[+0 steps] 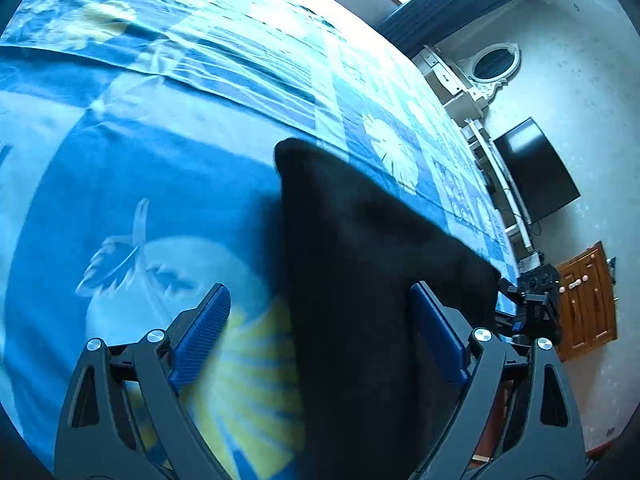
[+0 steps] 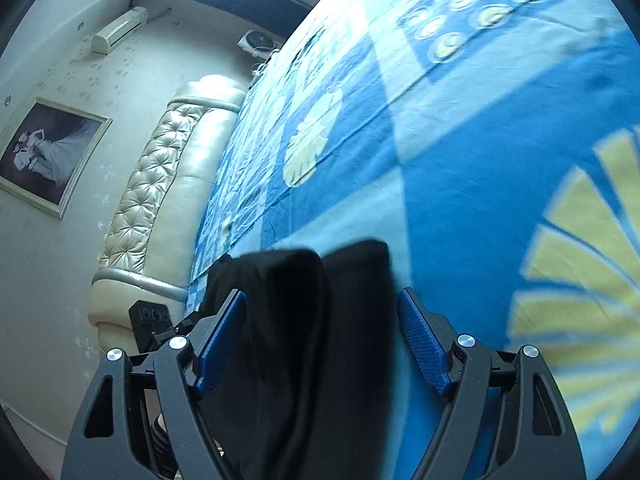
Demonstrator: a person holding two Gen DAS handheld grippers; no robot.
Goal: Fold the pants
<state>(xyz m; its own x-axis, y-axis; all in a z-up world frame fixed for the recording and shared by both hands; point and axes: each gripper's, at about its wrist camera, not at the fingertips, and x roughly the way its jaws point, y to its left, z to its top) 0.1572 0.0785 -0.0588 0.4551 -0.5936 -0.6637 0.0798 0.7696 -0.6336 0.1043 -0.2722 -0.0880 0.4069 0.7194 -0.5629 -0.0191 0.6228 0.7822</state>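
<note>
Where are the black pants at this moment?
The black pants lie on the blue patterned bedsheet, between the open jaws of the left gripper and of the right gripper in each wrist view.

No text, label or number is legible in either view.

A blue patterned bedspread (image 1: 160, 168) with pale leaf and yellow fan motifs covers the bed. Beyond it: 1 oval mirror (image 1: 494, 65), 1 dark screen (image 1: 536, 172), 1 wooden cabinet (image 1: 588, 300), 1 tufted headboard (image 2: 160, 184), 1 framed picture (image 2: 46, 152), 1 air conditioner (image 2: 120, 30).
</note>
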